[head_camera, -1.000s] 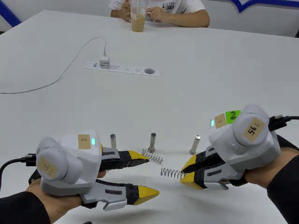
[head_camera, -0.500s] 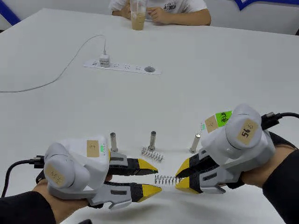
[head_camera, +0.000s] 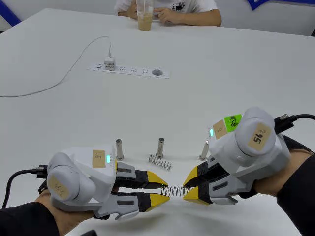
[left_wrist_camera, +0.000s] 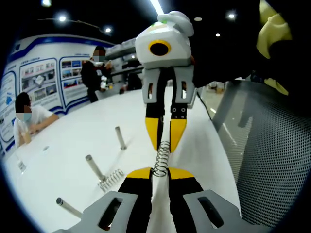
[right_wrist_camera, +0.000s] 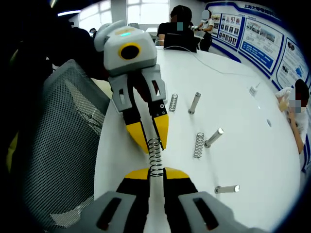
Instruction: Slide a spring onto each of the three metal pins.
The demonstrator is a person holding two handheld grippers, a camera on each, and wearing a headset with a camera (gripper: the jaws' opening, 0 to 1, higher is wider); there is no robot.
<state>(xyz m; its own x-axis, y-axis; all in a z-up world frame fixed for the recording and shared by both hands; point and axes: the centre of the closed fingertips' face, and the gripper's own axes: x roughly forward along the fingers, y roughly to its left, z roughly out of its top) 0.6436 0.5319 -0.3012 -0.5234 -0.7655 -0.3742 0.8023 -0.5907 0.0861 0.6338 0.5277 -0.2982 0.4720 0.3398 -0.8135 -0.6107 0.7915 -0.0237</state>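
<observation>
A thin metal spring (head_camera: 175, 190) hangs level just above the white table, held at both ends. My left gripper (head_camera: 166, 191) is shut on its left end and my right gripper (head_camera: 186, 188) is shut on its right end, tips facing each other. In the left gripper view the spring (left_wrist_camera: 162, 156) runs from my own jaws to the right gripper (left_wrist_camera: 165, 141). Three upright metal pins stand in a row just beyond: left pin (head_camera: 119, 149), middle pin (head_camera: 160, 147), right pin (head_camera: 204, 150). A second spring (head_camera: 160, 162) lies by the middle pin, and a third spring (right_wrist_camera: 173, 102) lies near another pin.
A white power strip (head_camera: 130, 71) with a plugged charger and cable lies mid-table. At the far edge a person sits with a drink cup (head_camera: 144, 17). A mesh chair back (right_wrist_camera: 58, 131) is close beside the table's near edge.
My right gripper carried the spring leftward. My left gripper moved in to meet it and its wide jaws closed onto the spring's free end.
</observation>
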